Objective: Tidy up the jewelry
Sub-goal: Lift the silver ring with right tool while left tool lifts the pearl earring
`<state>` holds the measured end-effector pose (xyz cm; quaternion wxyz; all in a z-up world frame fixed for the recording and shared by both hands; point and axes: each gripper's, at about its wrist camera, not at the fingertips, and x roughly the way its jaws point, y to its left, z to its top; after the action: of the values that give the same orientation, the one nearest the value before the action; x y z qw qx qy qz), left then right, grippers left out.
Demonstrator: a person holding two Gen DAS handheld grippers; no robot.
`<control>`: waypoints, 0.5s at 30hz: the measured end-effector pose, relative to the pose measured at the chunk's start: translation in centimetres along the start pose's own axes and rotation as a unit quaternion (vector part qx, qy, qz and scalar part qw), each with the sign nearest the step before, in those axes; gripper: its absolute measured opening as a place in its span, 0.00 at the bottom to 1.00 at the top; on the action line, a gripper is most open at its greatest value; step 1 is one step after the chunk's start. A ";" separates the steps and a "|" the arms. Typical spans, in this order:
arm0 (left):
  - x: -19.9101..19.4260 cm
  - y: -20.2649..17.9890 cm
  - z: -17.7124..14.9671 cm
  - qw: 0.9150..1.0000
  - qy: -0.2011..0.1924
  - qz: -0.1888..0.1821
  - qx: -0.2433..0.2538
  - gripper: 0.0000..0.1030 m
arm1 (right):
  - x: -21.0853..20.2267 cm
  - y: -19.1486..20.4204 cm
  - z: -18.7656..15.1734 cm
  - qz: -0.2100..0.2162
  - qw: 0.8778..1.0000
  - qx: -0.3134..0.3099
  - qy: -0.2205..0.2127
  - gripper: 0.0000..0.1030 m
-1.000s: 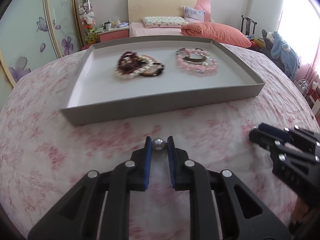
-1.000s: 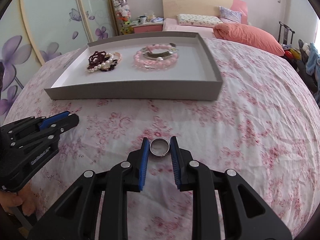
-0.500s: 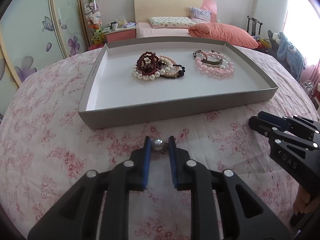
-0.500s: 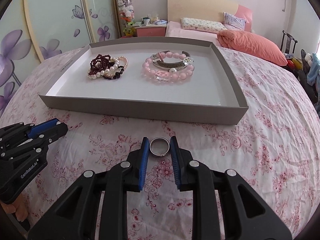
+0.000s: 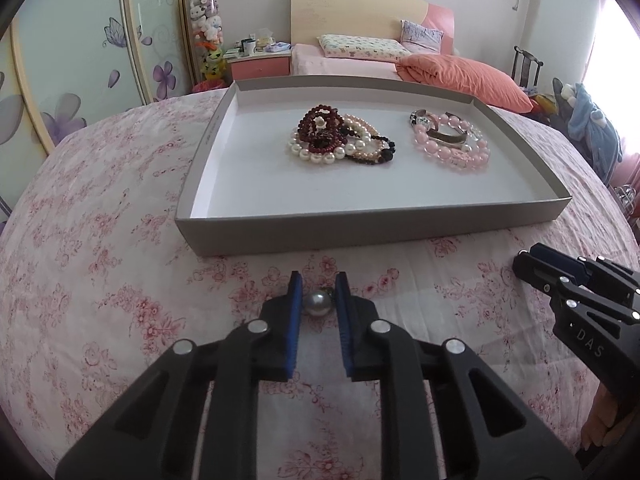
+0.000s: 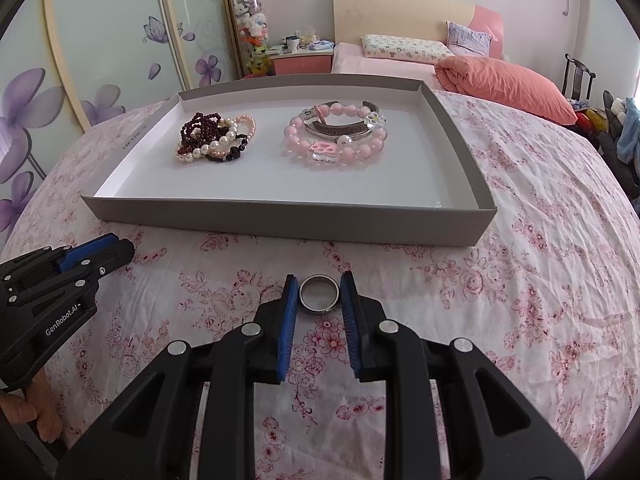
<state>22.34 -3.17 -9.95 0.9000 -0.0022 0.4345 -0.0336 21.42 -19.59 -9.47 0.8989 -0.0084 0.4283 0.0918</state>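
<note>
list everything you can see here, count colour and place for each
tray: one, grey outside, white inside, on the floral cloth
bracelet pile: one tangle, dark red, white and peach beads, tray's left half
pink bracelets: one cluster with a silver bangle, tray's right half
pearl: one, silver-grey, between the left claw's pads
ring: one, silver, between the right claw's pads
bed: one, pink, behind
left claw: black, blue pads, shut on the pearl
right claw: black, blue pads, shut on the ring
</note>
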 end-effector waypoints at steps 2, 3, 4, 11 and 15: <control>0.0 0.2 0.0 1.000 0.000 -0.004 -0.004 0.15 | 0.0 0.0 0.0 0.001 1.000 0.001 0.000 0.23; 0.0 0.3 0.0 1.000 0.000 -0.007 -0.005 0.15 | 0.0 0.0 0.0 0.002 1.000 0.002 0.000 0.23; 0.0 0.3 0.1 1.000 0.000 -0.008 -0.007 0.15 | 0.0 -0.1 0.0 0.002 1.000 0.002 0.000 0.23; 0.0 0.7 0.0 1.000 -0.001 -0.018 -0.013 0.15 | -0.1 -0.2 0.0 0.001 1.000 0.001 0.000 0.23; -0.1 0.7 0.0 1.000 -0.001 -0.021 -0.016 0.15 | 0.0 -0.1 0.0 0.001 1.000 0.000 0.000 0.23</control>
<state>22.32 -2.42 -9.88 0.8993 -0.0252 0.4342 -0.0454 21.41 -19.72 -9.45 0.8987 -0.0077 0.4286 0.0923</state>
